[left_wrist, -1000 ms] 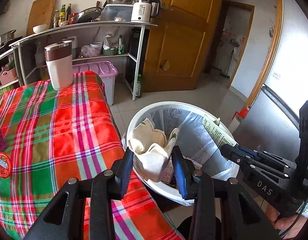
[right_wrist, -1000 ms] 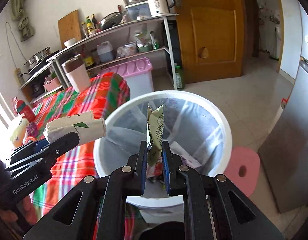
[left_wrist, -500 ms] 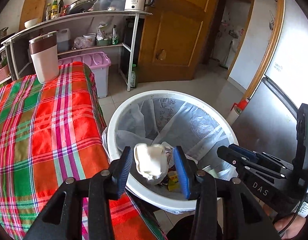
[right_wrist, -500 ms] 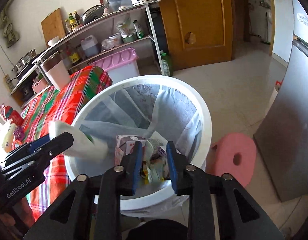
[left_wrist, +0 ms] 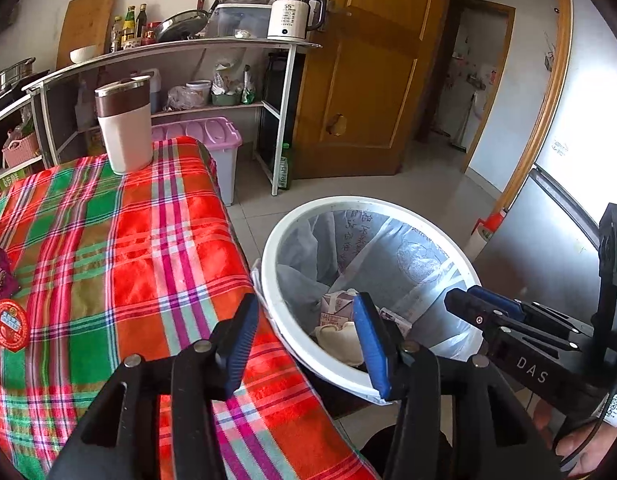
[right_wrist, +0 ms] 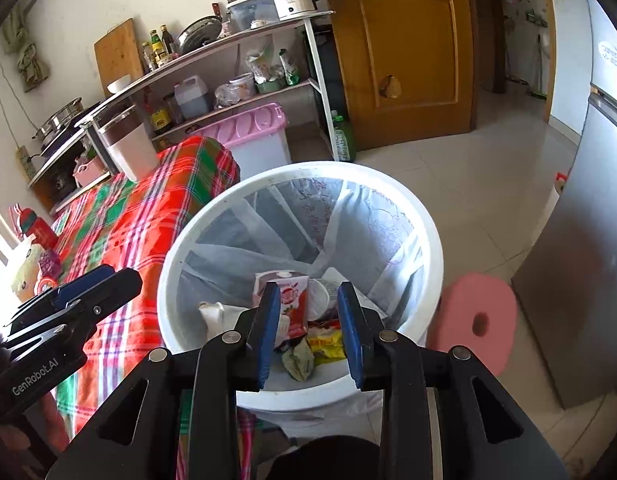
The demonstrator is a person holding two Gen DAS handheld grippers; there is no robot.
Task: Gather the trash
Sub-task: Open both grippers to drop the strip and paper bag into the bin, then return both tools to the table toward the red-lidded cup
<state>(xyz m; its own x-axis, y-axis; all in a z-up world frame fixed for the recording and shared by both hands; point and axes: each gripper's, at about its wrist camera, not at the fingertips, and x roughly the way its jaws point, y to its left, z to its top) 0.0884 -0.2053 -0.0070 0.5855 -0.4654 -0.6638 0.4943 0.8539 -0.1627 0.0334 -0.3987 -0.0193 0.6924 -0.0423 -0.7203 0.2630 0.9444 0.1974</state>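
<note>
Trash is in the bin (right_wrist: 424, 240) now: milk carton (right_wrist: 294, 300) and wrappers sit just below the right gripper (right_wrist: 308, 334), jaws apart, empty. Left gripper (left_wrist: 304, 346) also gapes, straddling the rim. Remaining snack packets (left_wrist: 8, 320) lie far left on the tablecloth (left_wrist: 148, 240), so the left one's closer.

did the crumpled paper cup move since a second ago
Yes. It was between the left gripper's fingers above the bin rim; now the cup lies down inside the bin, and the gripper is open.

"DAS" on right gripper (left_wrist: 512, 320) ("55°" on kettle (left_wrist: 289, 14))
</note>
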